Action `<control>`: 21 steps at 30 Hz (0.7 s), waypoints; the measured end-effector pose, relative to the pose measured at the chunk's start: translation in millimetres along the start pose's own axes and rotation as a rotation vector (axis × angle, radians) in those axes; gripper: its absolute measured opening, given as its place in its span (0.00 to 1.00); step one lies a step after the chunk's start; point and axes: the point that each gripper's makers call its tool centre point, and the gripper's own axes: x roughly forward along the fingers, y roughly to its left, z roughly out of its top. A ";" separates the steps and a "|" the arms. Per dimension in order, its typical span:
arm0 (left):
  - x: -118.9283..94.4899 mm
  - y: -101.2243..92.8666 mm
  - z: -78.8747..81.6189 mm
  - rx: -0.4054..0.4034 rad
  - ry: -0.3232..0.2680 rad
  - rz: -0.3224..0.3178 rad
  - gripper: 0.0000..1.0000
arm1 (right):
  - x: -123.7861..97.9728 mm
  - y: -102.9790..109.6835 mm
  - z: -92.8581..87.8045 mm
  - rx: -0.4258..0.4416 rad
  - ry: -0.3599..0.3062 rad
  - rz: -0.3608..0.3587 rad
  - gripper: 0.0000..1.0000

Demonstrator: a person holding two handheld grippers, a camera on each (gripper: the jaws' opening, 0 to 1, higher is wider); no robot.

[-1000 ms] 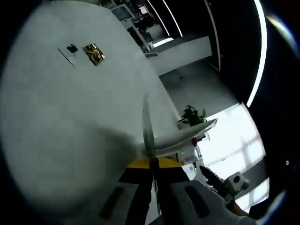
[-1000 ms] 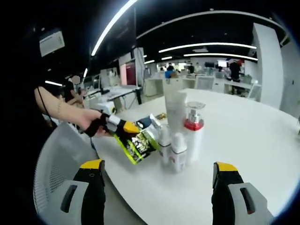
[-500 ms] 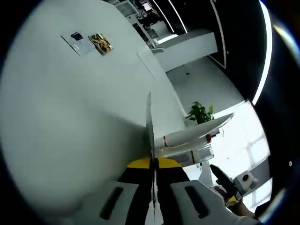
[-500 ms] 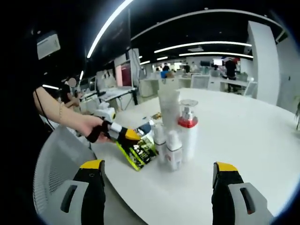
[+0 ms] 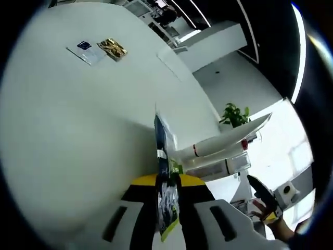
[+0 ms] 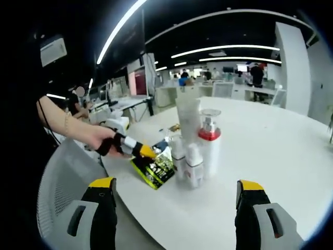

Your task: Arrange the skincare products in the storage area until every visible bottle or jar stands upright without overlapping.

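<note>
Left gripper (image 6: 139,151) fingers pinched on green sachet (image 6: 154,167), low at white surface (image 6: 270,156) beside upright bottles (image 6: 196,143). Right gripper (image 6: 174,205) fingers spread wide, holding nothing, facing the cluster.

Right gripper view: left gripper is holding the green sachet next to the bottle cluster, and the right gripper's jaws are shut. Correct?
Not quite. The right gripper is open: in the right gripper view its jaws stand wide apart with nothing between them. The rest holds: the left gripper is clamped on the green sachet beside the bottle cluster on the white table.
</note>
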 end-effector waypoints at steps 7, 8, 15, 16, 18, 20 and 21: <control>0.6 21.1 8.8 0.039 0.000 0.037 0.15 | 0.7 0.3 -0.8 0.009 0.002 0.006 0.99; 0.7 22.1 8.0 0.049 -0.001 0.045 0.15 | 0.8 0.4 -1.0 0.009 0.003 0.006 0.99; 0.6 31.7 8.7 0.075 -0.004 0.086 0.18 | 1.4 -0.2 -2.1 0.011 0.003 0.007 0.99; 0.5 31.7 8.5 0.078 -0.004 0.090 0.19 | 1.5 0.0 -2.4 0.010 0.004 0.008 0.99; 0.1 31.7 8.4 0.088 -0.004 0.098 0.20 | 1.4 0.0 -2.9 0.008 0.006 0.008 0.99; -0.7 31.5 9.1 0.094 -0.007 0.103 0.20 | 1.6 0.2 -3.7 0.010 0.011 0.009 0.99; -0.6 32.1 9.7 0.094 -0.008 0.103 0.20 | 1.8 -0.1 -3.8 0.009 0.012 0.008 0.99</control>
